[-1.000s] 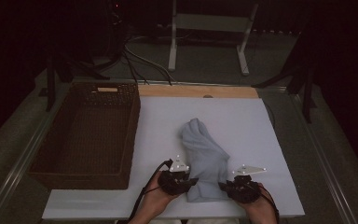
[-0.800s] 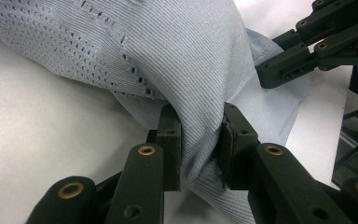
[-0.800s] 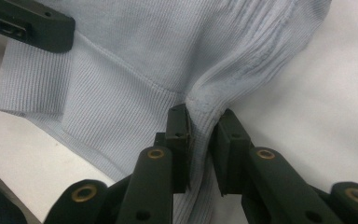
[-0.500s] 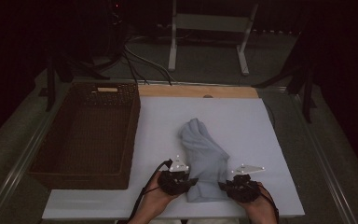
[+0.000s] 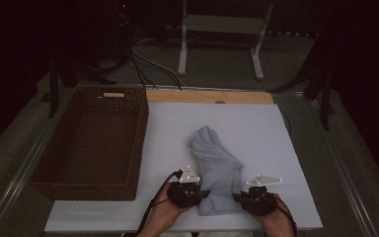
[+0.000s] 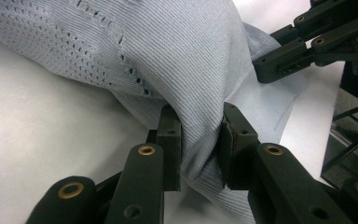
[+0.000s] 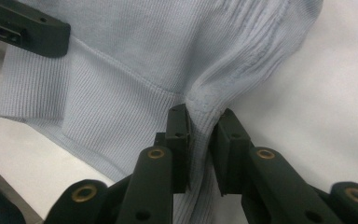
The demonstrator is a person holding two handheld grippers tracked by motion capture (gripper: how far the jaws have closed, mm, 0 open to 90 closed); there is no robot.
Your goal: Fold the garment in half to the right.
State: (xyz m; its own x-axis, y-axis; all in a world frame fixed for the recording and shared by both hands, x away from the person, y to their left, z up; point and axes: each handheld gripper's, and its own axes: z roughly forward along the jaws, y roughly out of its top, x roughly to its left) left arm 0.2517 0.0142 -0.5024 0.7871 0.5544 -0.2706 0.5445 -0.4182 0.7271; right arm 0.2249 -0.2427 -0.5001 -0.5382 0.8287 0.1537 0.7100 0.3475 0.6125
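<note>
A pale blue garment point(image 5: 216, 170) lies crumpled on a white sheet point(image 5: 256, 128) covering the worktop, toward the sheet's near edge. The left claw point(image 5: 203, 194) pinches a fold of the garment's near left corner; in the left gripper view the ribbed cloth point(image 6: 200, 140) is squeezed between both jaws. The right claw point(image 5: 237, 197) pinches the garment's near right corner, with the hem point(image 7: 203, 116) bunched between its jaws in the right gripper view. Each claw is held in a hand at the sheet's near edge. A dark brown wicker basket point(image 5: 54, 163) sits just left of the garment, off the sheet's left edge. Beyond the garment, a strip of bare wood point(image 5: 207, 96) borders the sheet's far edge. Behind that, the room is dark, with cables point(image 5: 148, 61) on the floor and a grey metal stand point(image 5: 222, 24).
</note>
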